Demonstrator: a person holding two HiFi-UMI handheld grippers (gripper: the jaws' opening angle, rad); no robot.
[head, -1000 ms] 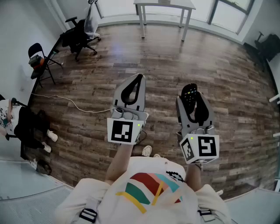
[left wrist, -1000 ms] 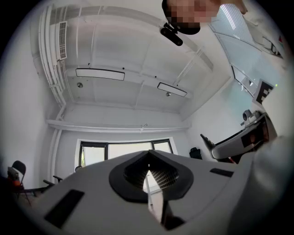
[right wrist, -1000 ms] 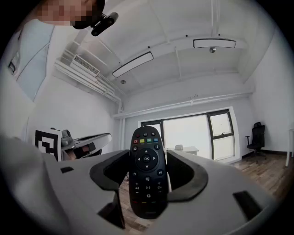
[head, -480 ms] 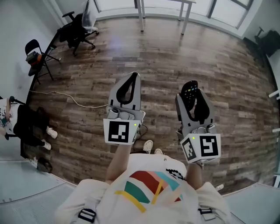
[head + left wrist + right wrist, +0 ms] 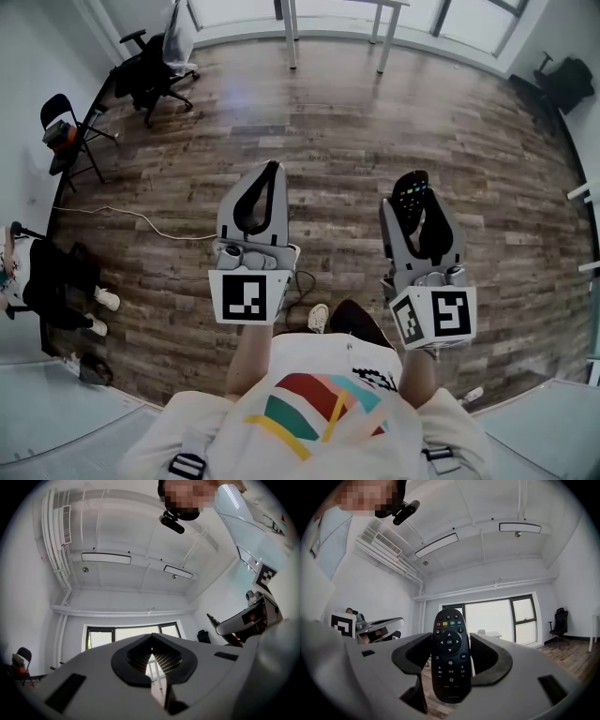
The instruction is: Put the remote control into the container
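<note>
One remote control (image 5: 450, 656) clamped in right hand-held gripper (image 5: 414, 190)

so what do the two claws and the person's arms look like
The left claw and the right claw are both curved pale grey plastic shells lined with black pads. Each has a white cube with black square markers at the end nearest the person. The person wears a cream short-sleeved shirt with a red, teal and yellow print on it.
</note>
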